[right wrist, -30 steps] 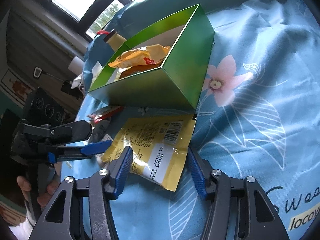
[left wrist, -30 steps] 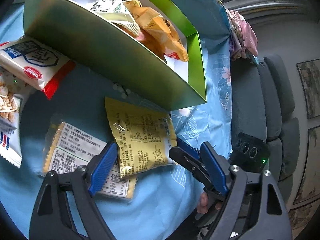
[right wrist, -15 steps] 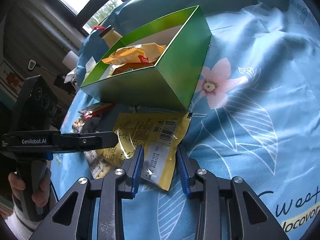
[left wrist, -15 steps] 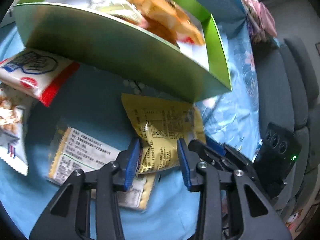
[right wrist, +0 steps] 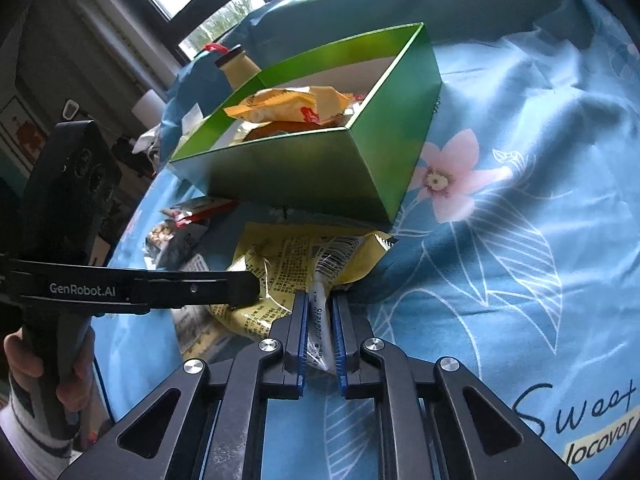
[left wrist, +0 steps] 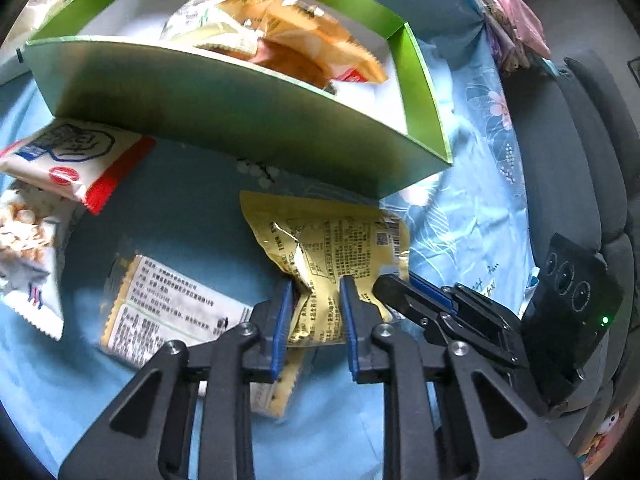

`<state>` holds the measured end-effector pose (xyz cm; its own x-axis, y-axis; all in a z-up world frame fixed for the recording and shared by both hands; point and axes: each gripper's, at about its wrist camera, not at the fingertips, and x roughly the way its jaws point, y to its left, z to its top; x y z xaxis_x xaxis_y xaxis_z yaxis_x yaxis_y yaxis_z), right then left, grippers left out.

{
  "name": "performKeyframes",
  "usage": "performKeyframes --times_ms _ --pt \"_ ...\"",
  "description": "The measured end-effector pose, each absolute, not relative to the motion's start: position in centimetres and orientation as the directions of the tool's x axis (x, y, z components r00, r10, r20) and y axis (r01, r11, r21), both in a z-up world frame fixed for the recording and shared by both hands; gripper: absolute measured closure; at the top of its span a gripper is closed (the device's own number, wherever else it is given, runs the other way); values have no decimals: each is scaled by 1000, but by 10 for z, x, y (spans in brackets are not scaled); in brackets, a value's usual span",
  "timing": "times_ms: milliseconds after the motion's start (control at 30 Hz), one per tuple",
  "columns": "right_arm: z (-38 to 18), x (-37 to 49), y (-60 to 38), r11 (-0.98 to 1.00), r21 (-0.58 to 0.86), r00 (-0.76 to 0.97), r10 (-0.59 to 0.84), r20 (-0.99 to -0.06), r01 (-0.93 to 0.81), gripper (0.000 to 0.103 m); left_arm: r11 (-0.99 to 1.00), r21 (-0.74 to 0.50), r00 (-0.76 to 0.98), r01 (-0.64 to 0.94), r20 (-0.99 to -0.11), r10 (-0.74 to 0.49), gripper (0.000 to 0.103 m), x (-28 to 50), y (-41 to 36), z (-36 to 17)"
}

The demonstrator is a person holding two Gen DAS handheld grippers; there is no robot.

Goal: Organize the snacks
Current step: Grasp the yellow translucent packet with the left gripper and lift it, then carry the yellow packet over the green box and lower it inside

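Two hand-held grippers pinch one yellow packet (left wrist: 336, 248) from opposite sides. The left hand-held gripper (left wrist: 316, 316) has its blue pads squeezed onto the packet's near edge, and the film bunches up and creases between them. The right hand-held gripper (right wrist: 320, 332) is closed almost fully on the packet's flat white sealed end, near the barcode.

The packet lies on a blue flowered cloth (right wrist: 520, 240), just in front of a green box (left wrist: 240, 120), not yet inside it. The box already holds several orange and pale snack bags (left wrist: 280, 36).

The packet looks light, thin and soft, a crinkly plastic pouch that folds wherever it is pinched. Its film seems likely to be slippery, and whatever is inside may crush under a hard grip. The flat seams at the ends look like the safest places to hold, since nothing breakable sits there.

Left of the packet lie a clear-wrapped cracker pack (left wrist: 168, 312), partly under the left gripper, a red and white packet (left wrist: 72, 160), and a bag of nuts (left wrist: 28, 240). A bottle (right wrist: 236, 68) stands behind the box.
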<state>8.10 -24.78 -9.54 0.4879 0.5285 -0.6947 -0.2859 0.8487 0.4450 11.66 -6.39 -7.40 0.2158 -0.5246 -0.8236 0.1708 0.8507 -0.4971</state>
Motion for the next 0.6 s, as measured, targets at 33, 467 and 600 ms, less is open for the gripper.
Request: performKeyframes --times_ms 33,467,600 --pt "-94 80 -248 848 445 490 530 -692 -289 90 850 -498 223 174 -820 -526 82 115 -64 -71" --pt "-42 62 -238 841 399 556 541 -632 -365 90 853 -473 329 221 -787 -522 82 97 -56 -28" --pt "-27 64 -231 843 371 574 537 -618 -389 90 852 -469 358 233 -773 -524 82 98 -53 -15"
